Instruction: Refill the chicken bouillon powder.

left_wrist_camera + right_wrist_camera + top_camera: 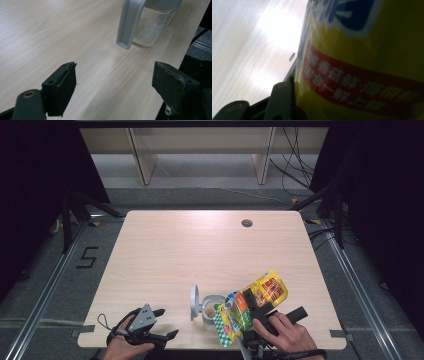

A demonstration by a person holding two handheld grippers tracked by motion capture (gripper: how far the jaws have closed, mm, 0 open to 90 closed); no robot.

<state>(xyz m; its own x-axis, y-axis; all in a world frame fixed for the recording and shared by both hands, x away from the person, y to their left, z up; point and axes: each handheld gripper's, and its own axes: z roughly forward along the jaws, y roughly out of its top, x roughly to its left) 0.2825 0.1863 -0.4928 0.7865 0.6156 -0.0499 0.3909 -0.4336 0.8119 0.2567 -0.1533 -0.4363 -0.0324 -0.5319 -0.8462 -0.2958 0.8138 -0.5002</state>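
A yellow, orange and green snack bag [250, 305] is held tilted above the table's front edge, with my right gripper [254, 306] shut on it. Its lower end hangs over a clear glass jar [212, 306] with pale contents and a grey hinged lid [194, 302] standing open. In the right gripper view the yellow bag [367, 57] presses against one black jaw. My left gripper [159, 324] rests open at the front left edge. In the left gripper view its jaws stand wide apart with nothing between them, facing the jar [150, 30] and lid [128, 23].
The light wooden table [200, 250] has a round cable hole [246, 223] at the back right. Shelving legs and loose cables lie on the floor beyond the table. Black stands flank both sides.
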